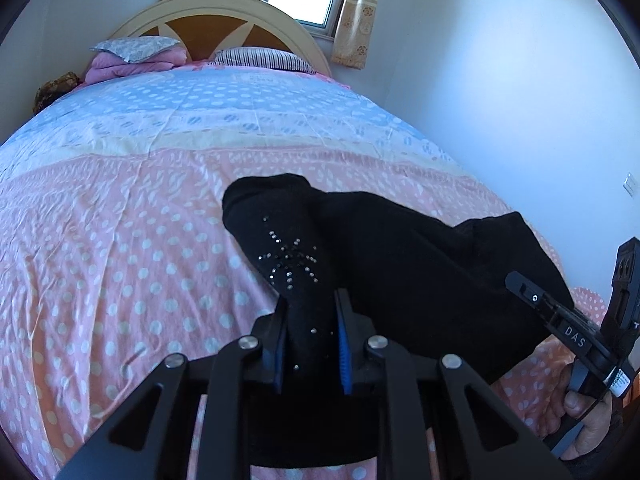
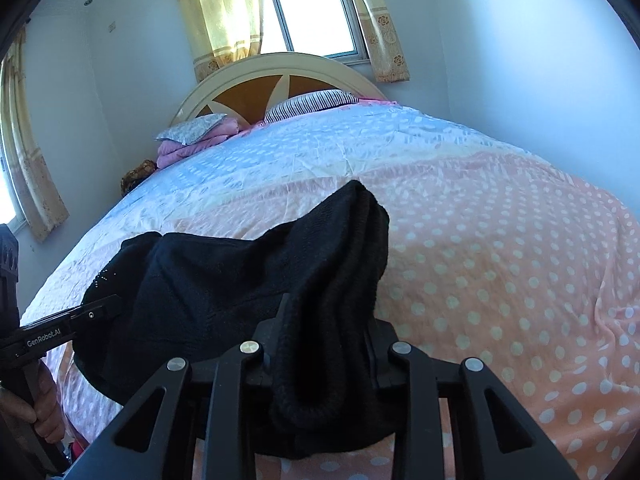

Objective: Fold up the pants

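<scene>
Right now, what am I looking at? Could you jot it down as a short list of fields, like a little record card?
place: bedroom, on a bed with a dotted pink and blue bedspread
garment: black pants, bunched, with a sparkly stud pattern on one part
left gripper: jaws shut on the studded part of the pants
right gripper: jaws shut on a ribbed edge of the pants
fold state: not yet folded flat
far end of bed: striped pillow, headboard, window with curtains
</scene>
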`<state>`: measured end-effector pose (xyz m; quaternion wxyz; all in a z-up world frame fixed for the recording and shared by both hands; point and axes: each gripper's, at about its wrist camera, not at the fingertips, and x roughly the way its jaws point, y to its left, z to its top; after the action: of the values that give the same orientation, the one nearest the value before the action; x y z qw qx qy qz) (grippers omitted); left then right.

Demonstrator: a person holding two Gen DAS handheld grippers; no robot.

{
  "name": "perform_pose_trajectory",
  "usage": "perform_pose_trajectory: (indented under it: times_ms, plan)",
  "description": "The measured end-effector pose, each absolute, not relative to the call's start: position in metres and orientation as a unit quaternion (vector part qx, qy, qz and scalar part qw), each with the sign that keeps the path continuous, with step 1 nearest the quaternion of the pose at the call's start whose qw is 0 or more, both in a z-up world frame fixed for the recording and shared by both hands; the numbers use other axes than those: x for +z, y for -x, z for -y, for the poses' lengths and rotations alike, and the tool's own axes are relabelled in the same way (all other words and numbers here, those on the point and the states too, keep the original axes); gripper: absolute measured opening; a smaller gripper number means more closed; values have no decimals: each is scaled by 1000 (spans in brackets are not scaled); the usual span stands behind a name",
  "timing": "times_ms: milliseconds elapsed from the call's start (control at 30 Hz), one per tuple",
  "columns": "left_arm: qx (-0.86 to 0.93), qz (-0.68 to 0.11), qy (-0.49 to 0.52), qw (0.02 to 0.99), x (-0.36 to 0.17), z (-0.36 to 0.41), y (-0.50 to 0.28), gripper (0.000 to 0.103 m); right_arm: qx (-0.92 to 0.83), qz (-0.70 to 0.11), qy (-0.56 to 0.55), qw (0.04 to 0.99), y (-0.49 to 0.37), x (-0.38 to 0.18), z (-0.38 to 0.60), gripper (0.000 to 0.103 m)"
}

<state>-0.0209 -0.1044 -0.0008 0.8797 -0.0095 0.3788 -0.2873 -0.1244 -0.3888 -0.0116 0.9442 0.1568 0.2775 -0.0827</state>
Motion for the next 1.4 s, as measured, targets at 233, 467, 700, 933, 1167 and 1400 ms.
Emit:
perform_pose_trajectory:
  times_ms: [233,467,700,933,1167,1400]
  plan:
    - [-281,-406,10,869,-17,110,13,22,-92,-302,-148,937,116,-19,388,30]
    - [-307,-396,25,865,-4,95,13,21,-108,-304,-124,939,115,-12,379,30]
    - [-290,-358,46,887,23,56,5,15,-76,-252,-69,962,116,50,330,29]
    - [-241,-347,57,904,28,-7,-9,15,-57,-248,-28,967,79,62,281,28]
    - [-301,-391,103,864,8,-8,-17,49,-124,-258,-12,958,98,49,296,28]
    - [-348,-409,53,842,-6,53,-13,65,-154,-293,-102,938,114,13,356,28]
